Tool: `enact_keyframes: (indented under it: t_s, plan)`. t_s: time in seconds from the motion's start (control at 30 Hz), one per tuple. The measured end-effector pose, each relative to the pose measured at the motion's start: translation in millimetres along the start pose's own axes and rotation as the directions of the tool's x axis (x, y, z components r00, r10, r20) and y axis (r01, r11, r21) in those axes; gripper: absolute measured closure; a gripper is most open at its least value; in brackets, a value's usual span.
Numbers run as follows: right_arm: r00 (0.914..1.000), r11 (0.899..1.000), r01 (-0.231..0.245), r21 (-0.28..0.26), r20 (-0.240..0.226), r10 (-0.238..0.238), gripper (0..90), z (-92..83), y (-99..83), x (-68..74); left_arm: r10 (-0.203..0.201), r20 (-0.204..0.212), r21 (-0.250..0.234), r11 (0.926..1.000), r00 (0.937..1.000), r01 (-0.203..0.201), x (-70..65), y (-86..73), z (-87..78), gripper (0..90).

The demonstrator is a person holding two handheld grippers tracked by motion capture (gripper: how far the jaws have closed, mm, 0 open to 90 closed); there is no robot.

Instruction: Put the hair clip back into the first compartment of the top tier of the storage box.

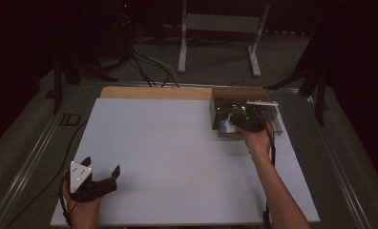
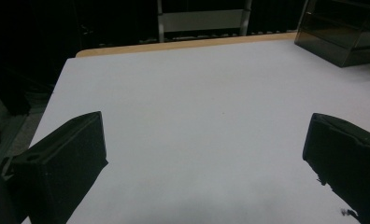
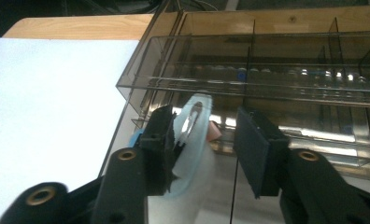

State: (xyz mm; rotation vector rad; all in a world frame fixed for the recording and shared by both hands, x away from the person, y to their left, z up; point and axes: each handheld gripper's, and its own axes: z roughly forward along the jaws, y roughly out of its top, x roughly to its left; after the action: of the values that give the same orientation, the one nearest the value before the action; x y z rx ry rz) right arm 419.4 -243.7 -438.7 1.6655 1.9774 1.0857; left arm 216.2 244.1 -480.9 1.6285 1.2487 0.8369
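We have right gripper point(image 3: 204, 149) at smoky organizer box point(image 1: 242, 101), far right corner of table point(image 1: 177, 191); jaws parted, pale-blue packet point(image 3: 192, 140) touching one pad, unpinched. Placement unfinished. Left gripper point(image 1: 101, 177) idle, jaws wide, near left corner.

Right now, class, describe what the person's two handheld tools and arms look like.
The left tool is black, with two blocky jaws and a grey three-cornered plate bearing pale dots; a dark cable trails from it. The right tool is black too, with flat jaw pads and brass-ringed holes. Both forearms are bare, no sleeves.
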Motion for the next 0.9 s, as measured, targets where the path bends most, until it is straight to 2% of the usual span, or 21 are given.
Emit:
enact_keyframes:
  t_s: [0.27,0.37,0.4,0.43,0.63,0.9]
  plan:
    - [0.9999,1.000,0.012,-0.022,-0.004,-0.012,41.6,-3.3,0.7,1.9,-0.003,-0.001,-0.001,1.0000,1.0000,0.003,0.3,-0.1,-0.1,1.1]
    - [0.9999,1.000,0.016,-0.024,0.006,-0.015,28.5,-6.0,0.8,1.8,0.003,0.001,0.003,1.0000,1.0000,-0.003,-0.3,-0.1,0.4,1.1]
    - [0.9999,1.000,0.016,-0.024,0.006,-0.015,28.5,-6.0,0.8,1.8,0.003,0.001,0.003,1.0000,1.0000,-0.003,-0.3,-0.1,0.4,1.1]
    - [0.9999,0.999,0.011,-0.030,0.008,-0.011,22.6,-7.1,0.9,1.0,0.004,0.001,0.003,1.0000,1.0000,-0.004,-0.4,-0.1,0.5,1.1]
    - [0.9995,0.999,0.016,-0.031,0.028,-0.015,14.4,-9.1,1.2,0.1,0.003,0.000,0.004,1.0000,1.0000,-0.003,-0.1,-0.2,0.4,1.1]
    - [0.9994,0.999,0.033,-0.040,0.013,-0.032,9.1,-17.0,1.4,-1.4,0.003,0.000,0.004,1.0000,1.0000,-0.003,-0.2,-0.1,0.4,1.1]
